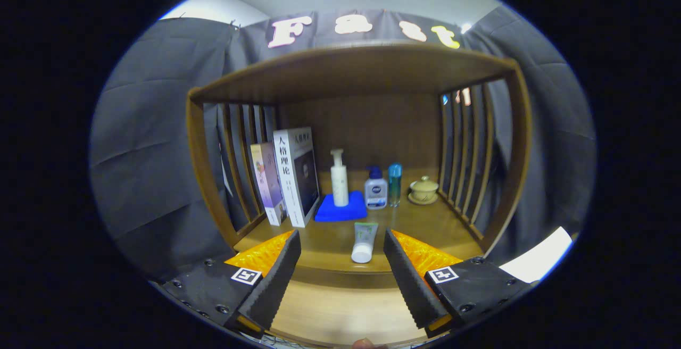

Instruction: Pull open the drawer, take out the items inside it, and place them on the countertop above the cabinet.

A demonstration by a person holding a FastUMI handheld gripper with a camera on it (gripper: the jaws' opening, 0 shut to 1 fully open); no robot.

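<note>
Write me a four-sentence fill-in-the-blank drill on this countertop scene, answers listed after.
1. The white pump bottle stands on a folded ____ cloth.
2. The gripper is ____, holding nothing.
3. The tube lies on the countertop with its ____ cap toward the fingers.
4. The two books stand ____ beside the slatted side.

Answers: blue; open; white; upright

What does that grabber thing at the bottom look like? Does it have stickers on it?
The hand-held gripper has two wedge-shaped fingers with ridged, saw-like inner faces, spread open with a white tube lying on the countertop between and just beyond them. Each finger sits on a dark block with small screws. Each block carries a square black-and-white marker, like a sticker, and a shiny orange panel beside it.
</note>
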